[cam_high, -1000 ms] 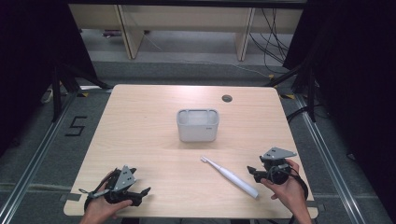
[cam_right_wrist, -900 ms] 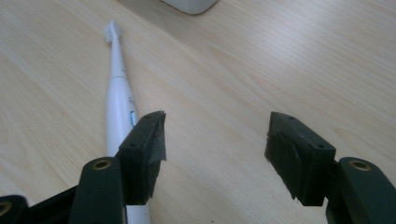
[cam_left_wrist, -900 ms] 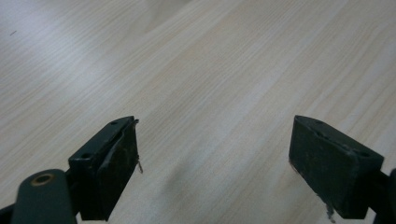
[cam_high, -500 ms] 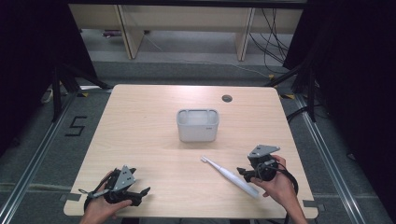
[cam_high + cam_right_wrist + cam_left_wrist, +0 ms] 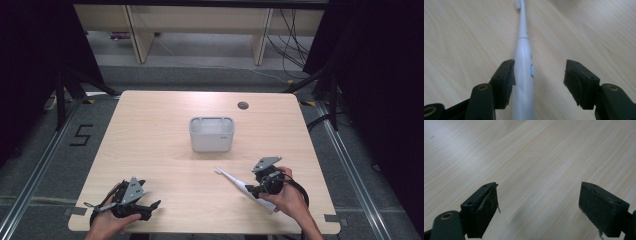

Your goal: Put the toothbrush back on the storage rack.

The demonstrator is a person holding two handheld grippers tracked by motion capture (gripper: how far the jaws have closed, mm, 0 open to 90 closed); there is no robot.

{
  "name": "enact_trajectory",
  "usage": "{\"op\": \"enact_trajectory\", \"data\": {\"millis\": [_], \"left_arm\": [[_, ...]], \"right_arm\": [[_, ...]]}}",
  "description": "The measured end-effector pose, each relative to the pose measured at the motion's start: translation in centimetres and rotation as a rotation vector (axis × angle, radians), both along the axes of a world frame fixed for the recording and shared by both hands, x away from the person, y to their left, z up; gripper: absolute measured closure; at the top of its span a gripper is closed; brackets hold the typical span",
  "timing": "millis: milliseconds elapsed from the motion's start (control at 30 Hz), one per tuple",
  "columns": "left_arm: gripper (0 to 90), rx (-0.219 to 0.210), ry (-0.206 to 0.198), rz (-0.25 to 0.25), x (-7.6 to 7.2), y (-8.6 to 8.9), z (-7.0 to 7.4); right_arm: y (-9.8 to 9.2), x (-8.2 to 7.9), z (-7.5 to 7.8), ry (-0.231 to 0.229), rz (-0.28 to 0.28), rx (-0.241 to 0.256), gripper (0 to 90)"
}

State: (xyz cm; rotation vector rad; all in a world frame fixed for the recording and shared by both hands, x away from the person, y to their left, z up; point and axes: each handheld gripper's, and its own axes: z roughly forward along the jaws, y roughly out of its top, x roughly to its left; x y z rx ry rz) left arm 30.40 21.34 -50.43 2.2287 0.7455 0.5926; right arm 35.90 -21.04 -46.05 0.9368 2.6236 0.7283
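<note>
Tabletop: light wood, with a small dark round hole near the far edge, right of centre.

Box: a grey-white open-topped container standing upright near the middle of the tabletop, slightly toward the far side. Its contents cannot be made out.

Toothbrush: white, electric type, lying flat on the tabletop toward the near right corner. It runs diagonally, with its bristle head pointing toward the centre and its handle end toward the near edge. The right gripper view shows a blue button on the handle.

Right gripper: held in the person's right hand near the near right corner, low over the toothbrush handle. In the right gripper view its jaws stand wide apart and straddle the handle. The left-hand jaw in that view lies against or just beside the handle; the other jaw is well clear. Nothing is clamped.

Left gripper: held in the left hand at the near left corner, jaws pointing right along the near edge. In the left gripper view the jaws are spread wide over bare wood, with nothing between them.
</note>
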Motion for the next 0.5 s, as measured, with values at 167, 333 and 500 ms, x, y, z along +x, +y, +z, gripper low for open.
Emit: {"op": "enact_trajectory", "data": {"millis": [167,333,500], "left_arm": [[15.2,0.009,-0.012,0.005,0.1,0.0,0.0],[15.2,-0.015,-0.007,0.003,0.0,-0.1,0.0],[15.2,-0.026,-0.002,0.001,0.1,-0.1,0.0]], "right_arm": [[0.9,0.3,-0.4,0.041,0.023,-0.019,42.3],[1.4,0.8,-0.3,0.062,0.056,-0.056,43.5],[2.1,1.1,-0.3,0.085,0.073,-0.107,43.9]]}}
